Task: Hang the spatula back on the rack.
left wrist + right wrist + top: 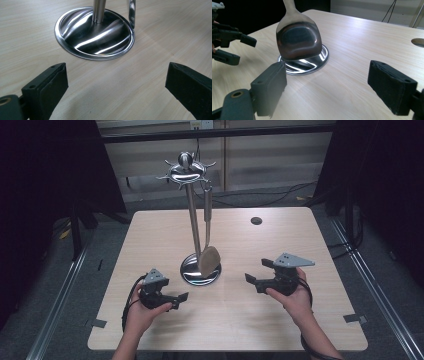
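A steel utensil stand (pixel 194 220) rises from a round base (pixel 190 274) at the middle of the wooden table (pixel 300 320). A shiny spatula (pixel 210 261) hangs from one hook of its crown, blade down beside the base. My left gripper (pixel 179 301) is open, low and just left-front of the base. In the left gripper view the base (pixel 95 35) lies ahead of the open left gripper (pixel 117 75). My right gripper (pixel 257 271) is open to the right of the stand. In the right gripper view the spatula blade (pixel 298 40) hangs ahead of the open right gripper (pixel 327 75).
A round hole (pixel 256 221) is cut in the table at the back right. Dark curtains flank the table, and cables lie on the floor behind it. The other hand's gripper (pixel 234 47) shows far left in the right gripper view.
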